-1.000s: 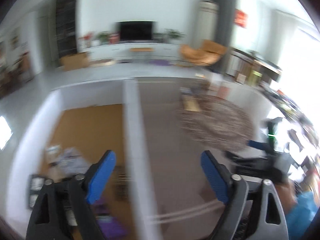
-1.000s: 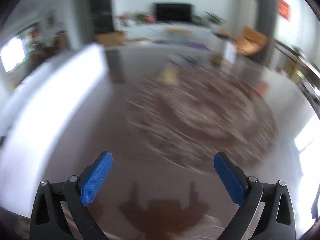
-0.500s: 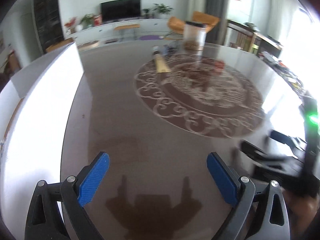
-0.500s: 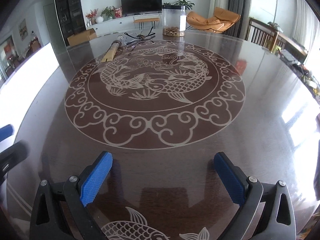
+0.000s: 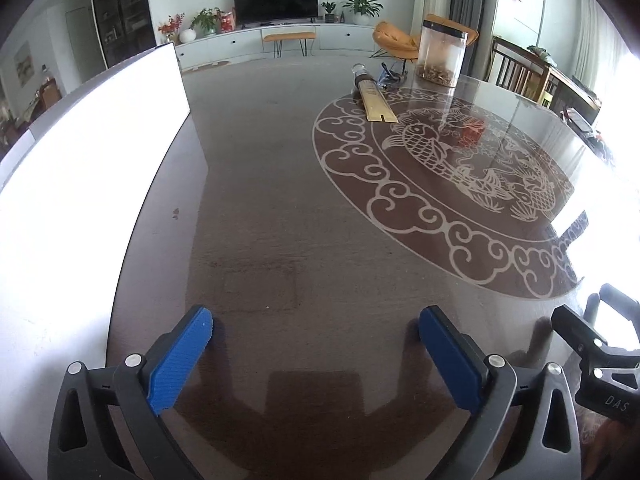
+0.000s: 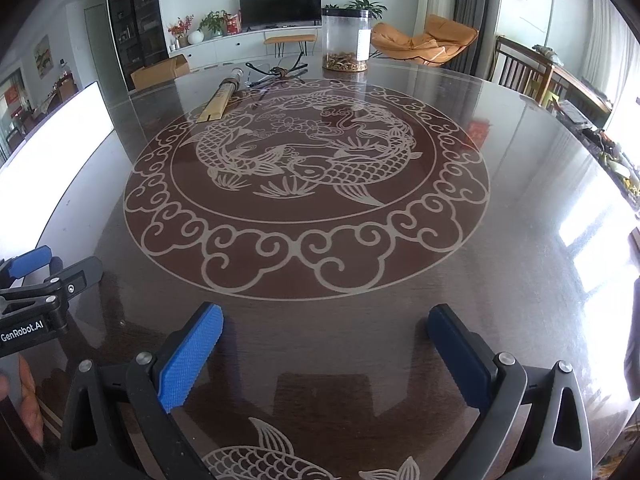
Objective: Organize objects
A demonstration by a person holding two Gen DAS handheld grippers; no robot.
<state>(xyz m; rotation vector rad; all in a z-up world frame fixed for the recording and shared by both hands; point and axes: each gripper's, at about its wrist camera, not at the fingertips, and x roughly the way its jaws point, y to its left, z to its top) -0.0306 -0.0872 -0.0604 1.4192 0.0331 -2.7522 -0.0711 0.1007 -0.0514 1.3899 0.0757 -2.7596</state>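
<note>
At the far side of the dark round table [image 6: 528, 248] stand a clear jar [image 6: 346, 40] with a black lid and brown bits at its bottom, a long gold tube [image 6: 220, 98] lying flat, and a small tangle of dark cords [image 6: 278, 74]. The left wrist view shows the same jar [image 5: 440, 54] and tube [image 5: 378, 100] at the upper right. My left gripper [image 5: 314, 320] hovers low over bare tabletop near the front edge, its jaws opening with nothing between them. My right gripper [image 6: 325, 314] is open and empty beside it, far from the objects.
A bright white panel [image 5: 80, 152] runs along the table's left side. The tabletop carries a pale fish and cloud pattern [image 6: 304, 168]. Wooden chairs [image 6: 520, 72] stand at the far right. A hand [image 6: 28, 396] holds the left tool.
The left gripper swung from the floor and white panel over to the tabletop, sank toward it and spread its jaws wider. The right view went from blurred to steady.
</note>
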